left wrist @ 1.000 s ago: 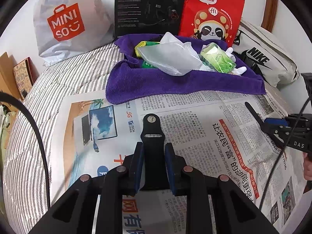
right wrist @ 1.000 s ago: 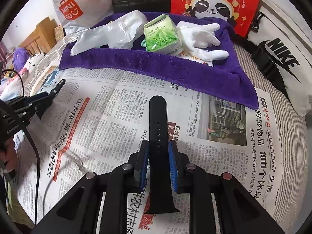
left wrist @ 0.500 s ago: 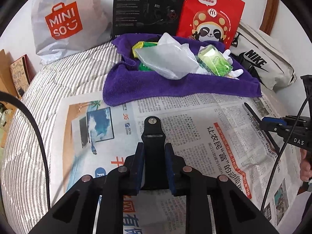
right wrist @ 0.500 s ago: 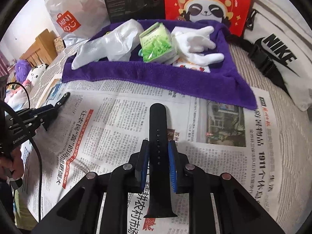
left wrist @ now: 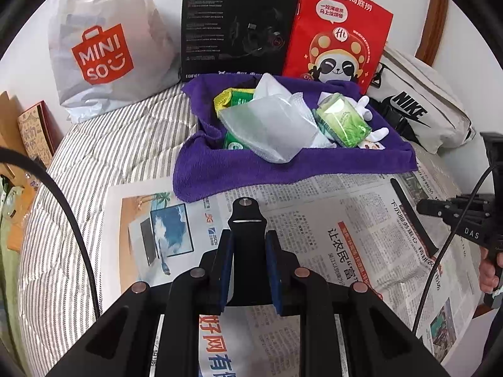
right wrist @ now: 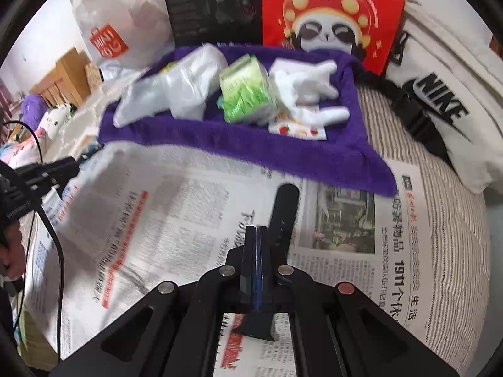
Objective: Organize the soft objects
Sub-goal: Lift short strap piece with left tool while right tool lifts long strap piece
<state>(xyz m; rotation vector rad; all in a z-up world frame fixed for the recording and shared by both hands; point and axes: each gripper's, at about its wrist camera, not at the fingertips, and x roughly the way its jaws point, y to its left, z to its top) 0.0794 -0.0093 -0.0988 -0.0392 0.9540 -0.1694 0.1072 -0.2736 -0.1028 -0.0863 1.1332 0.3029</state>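
Note:
My left gripper is shut on a short black watch-strap piece with a metal stud, held above the newspaper. In the right wrist view, my right gripper has its blue pads pressed flat together. The long black strap with holes lies just right of and beneath its fingers, not between the pads. In the left wrist view that strap rests on the paper under the right gripper's tip. A purple towel behind holds a clear plastic bag, a green tissue pack and white gloves.
A Miniso bag, a black box, a red panda bag and a white Nike bag line the back of the striped bed. A person's hand holds the right gripper's handle. Cables hang at both sides.
The right gripper's pads have closed fully together, and the long strap that sat between them now lies beside them. My left gripper has risen slightly with its strap piece.

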